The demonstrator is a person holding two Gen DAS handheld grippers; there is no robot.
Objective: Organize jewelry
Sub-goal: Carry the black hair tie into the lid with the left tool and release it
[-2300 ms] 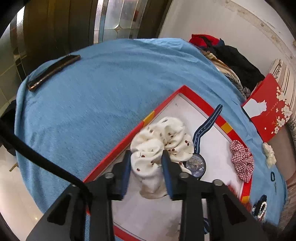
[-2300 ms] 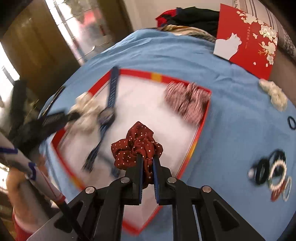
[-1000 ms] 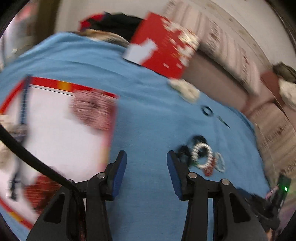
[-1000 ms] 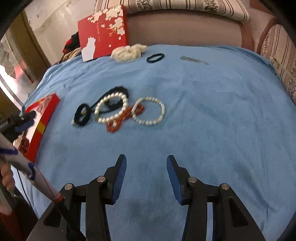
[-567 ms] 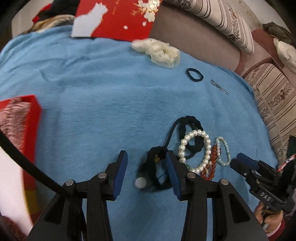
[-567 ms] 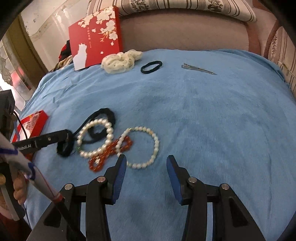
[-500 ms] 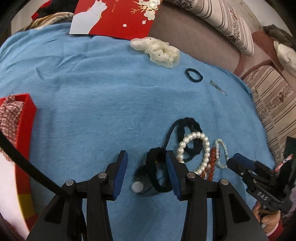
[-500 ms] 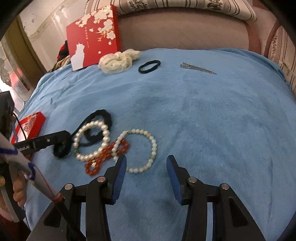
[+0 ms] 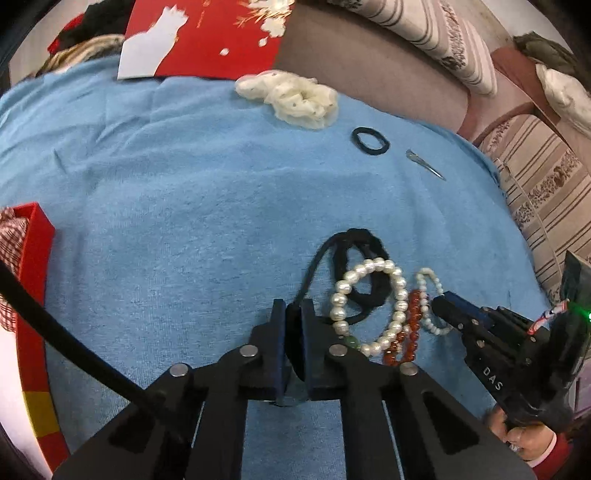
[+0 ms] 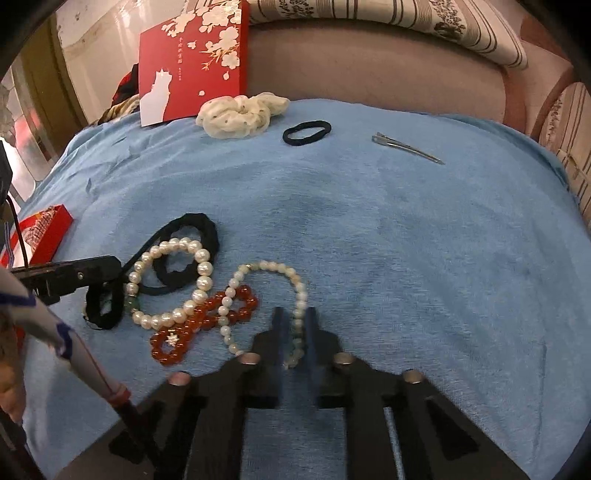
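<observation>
"DAS" is printed on the right tongs [image 9: 439,301].

A blue fleece blanket [image 10: 406,229] covers the surface. Behind it runs a mauve sofa backrest [image 10: 369,70], topped by a cream cushion [image 10: 388,22] with dark stripes. Left of the sofa a pale, scuffed wall [image 10: 99,48] meets dark wooden panelling [image 10: 44,85]. A striped armrest [image 9: 546,192] flanks the blanket's right edge.

Left gripper [image 9: 294,314] pinches the black fabric hair tie [image 9: 354,273], jaws nearly closed on its near loop. Big pearl bracelet [image 9: 369,302] lies across it; right gripper [image 9: 441,301] touches the small pearl bracelet [image 9: 430,295].
</observation>
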